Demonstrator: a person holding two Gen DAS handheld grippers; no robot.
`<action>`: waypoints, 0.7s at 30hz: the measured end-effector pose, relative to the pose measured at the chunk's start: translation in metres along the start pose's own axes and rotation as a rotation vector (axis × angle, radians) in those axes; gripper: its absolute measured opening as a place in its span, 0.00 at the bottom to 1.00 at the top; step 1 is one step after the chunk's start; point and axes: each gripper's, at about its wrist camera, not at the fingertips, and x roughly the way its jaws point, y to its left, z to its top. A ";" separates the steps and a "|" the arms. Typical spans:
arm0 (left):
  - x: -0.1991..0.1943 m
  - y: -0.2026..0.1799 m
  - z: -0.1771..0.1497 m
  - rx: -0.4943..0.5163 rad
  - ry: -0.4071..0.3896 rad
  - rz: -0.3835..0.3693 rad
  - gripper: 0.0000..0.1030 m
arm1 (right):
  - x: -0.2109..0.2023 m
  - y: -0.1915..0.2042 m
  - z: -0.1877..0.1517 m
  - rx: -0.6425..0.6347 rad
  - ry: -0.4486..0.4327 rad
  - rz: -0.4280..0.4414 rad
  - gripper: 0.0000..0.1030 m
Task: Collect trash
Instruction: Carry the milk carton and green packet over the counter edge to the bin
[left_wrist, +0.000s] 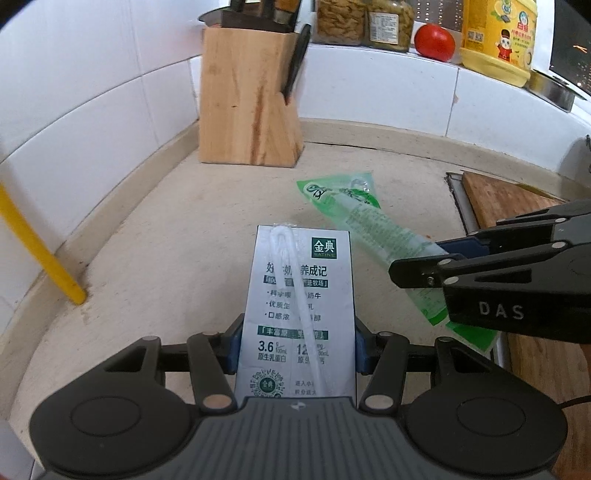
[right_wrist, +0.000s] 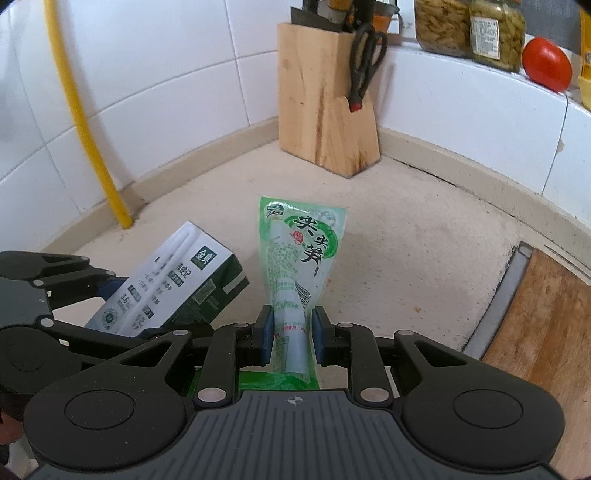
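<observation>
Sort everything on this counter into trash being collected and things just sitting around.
Trash:
- milk carton, held in the left gripper
- green snack wrapper, held in the right gripper

Just sitting around:
- knife block
- tomato
- pickle jars
- cutting board

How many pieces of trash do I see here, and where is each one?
2. The milk carton is clamped in the left gripper. The green wrapper is clamped in the right gripper, beside the carton. More trash may lie outside the views.
</observation>
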 end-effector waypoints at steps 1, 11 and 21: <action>-0.002 0.001 -0.002 -0.002 -0.002 0.004 0.46 | -0.002 0.002 0.000 -0.003 -0.003 0.002 0.27; -0.029 0.018 -0.018 -0.048 -0.033 0.050 0.46 | -0.012 0.034 -0.001 -0.033 -0.024 0.033 0.24; -0.051 0.031 -0.037 -0.081 -0.044 0.081 0.46 | -0.019 0.063 -0.004 -0.078 -0.027 0.068 0.24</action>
